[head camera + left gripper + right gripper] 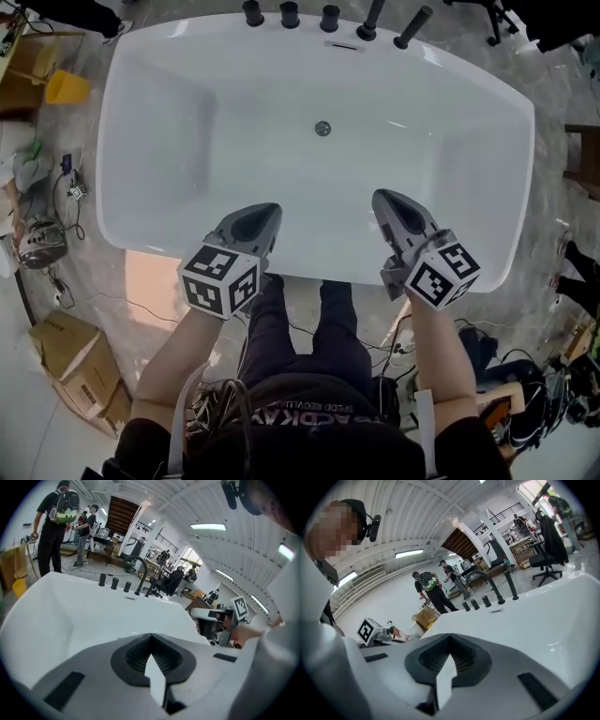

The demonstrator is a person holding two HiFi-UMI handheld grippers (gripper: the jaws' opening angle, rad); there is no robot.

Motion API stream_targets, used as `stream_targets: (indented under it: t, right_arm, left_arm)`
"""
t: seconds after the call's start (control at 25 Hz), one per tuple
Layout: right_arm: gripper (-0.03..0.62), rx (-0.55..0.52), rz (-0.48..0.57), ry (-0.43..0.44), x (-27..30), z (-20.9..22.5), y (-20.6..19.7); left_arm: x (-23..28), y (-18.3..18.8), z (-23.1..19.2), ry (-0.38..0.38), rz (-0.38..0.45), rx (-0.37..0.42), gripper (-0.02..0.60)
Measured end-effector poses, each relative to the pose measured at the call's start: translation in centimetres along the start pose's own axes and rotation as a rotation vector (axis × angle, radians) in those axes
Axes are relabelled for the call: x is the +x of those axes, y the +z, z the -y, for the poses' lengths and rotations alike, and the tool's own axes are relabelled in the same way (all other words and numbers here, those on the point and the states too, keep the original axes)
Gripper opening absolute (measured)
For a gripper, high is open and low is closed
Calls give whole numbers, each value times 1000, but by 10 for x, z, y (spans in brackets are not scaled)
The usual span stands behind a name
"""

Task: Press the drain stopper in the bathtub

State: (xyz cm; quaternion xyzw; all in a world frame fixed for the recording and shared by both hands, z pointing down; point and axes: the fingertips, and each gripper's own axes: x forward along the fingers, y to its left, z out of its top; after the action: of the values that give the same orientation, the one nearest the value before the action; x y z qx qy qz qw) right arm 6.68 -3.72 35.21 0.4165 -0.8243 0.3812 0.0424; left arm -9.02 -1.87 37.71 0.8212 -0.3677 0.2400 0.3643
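white bathtub (487, 178) from above, drain stopper (322, 128) mid-floor toward the taps (329, 17); left gripper (271, 212) and right gripper (381, 198) both pinched closed on nothing, hovering over the near rim, well apart from the stopper

Glossy white oblong bathtub (450, 159); at its middle, a small round silver metal drain stopper (322, 128); on its far rim, black cylindrical tap fittings (290, 14). The grey left gripper (270, 210) and right gripper (382, 196) wear black-and-white marker cubes (221, 278).
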Motion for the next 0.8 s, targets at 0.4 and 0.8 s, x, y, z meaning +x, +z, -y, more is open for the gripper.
stream_targets:
  t: [0.4, 0.8]
  right_arm:
    - [15, -69, -74, 5, 58, 36, -15]
    - [15, -167, -219, -37, 144, 105, -81]
  left_arm:
    - [56, -19, -21, -1, -25, 77, 3]
    - [100, -58, -46, -50, -38, 245, 3]
